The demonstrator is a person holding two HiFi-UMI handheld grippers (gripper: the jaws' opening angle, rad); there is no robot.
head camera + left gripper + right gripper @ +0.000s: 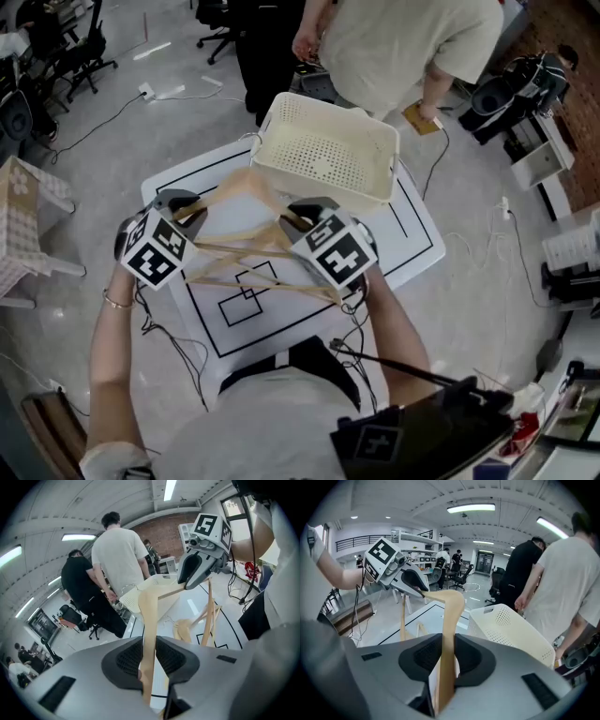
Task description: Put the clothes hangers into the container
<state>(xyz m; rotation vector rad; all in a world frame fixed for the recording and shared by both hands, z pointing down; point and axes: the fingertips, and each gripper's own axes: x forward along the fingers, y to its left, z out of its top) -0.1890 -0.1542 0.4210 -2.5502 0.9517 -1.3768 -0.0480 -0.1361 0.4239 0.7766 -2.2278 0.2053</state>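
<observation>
A pale wooden hanger (246, 189) spans the gap between my two grippers, lifted above the white table (417, 239). My left gripper (197, 212) is shut on one end of its arm (149, 620), and my right gripper (293, 221) is shut on the other end (449, 630). More wooden hangers (251, 255) dangle beneath it, their bars crossing; one shows in the left gripper view (186, 628). The container, a white perforated basket (323, 150), stands on the table just beyond the hangers, also visible as the basket (513, 630) in the right gripper view.
Two people (403, 42) stand right behind the basket at the table's far edge. Cables (487, 253) trail over the floor to the right. A small checked stool (23, 220) sits at the left and dark equipment (441, 422) near my right side.
</observation>
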